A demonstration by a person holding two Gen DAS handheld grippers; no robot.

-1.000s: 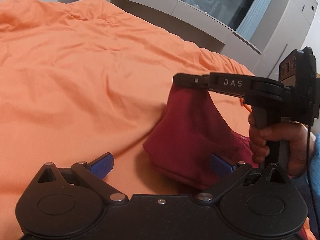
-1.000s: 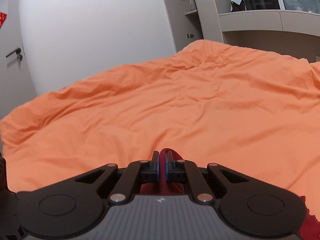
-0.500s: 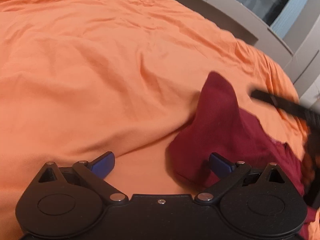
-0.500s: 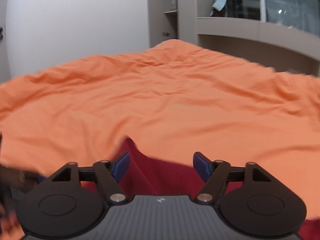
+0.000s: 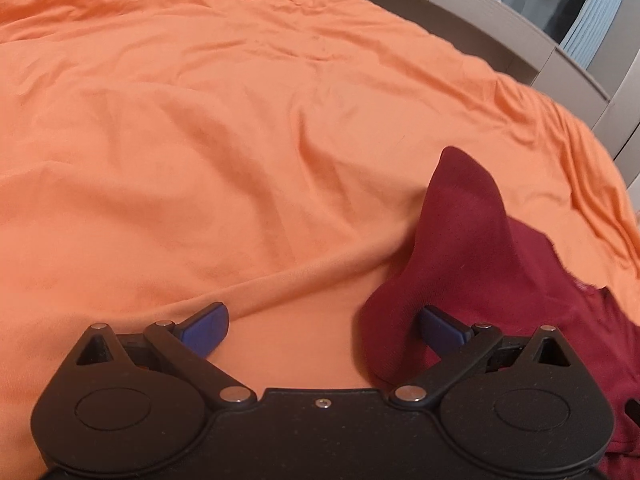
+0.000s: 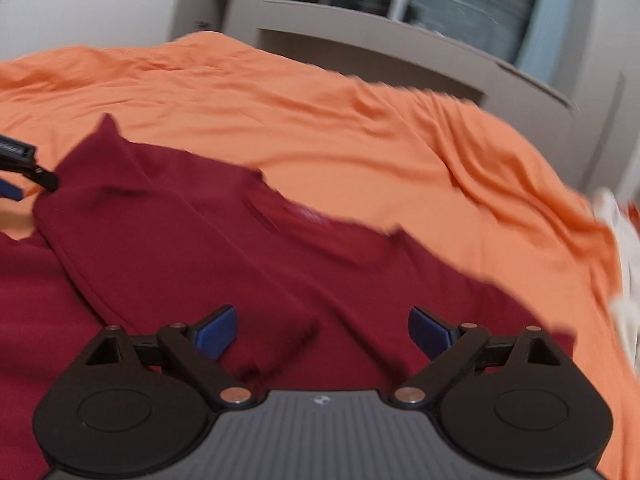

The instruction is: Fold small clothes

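Observation:
A dark red garment (image 6: 224, 240) lies on the orange bedcover (image 6: 360, 128), with one flap folded over its body. In the left wrist view the same garment (image 5: 472, 248) rises in a peak at the lower right. My left gripper (image 5: 322, 330) is open and empty; its right finger (image 5: 442, 330) touches the cloth's edge. My right gripper (image 6: 322, 332) is open and empty, just above the garment. The left gripper's tip (image 6: 24, 164) shows at the left edge of the right wrist view.
The orange bedcover (image 5: 200, 140) is wrinkled and spreads wide to the left and far side. Grey cabinets and a dark window (image 6: 460, 28) stand beyond the bed. Something white (image 6: 624, 264) lies at the bed's right edge.
My right gripper opened and let go of the garment's lifted corner, then swung to the right over the garment. The raised cloth sank but keeps a peak. My left gripper tilted downward.

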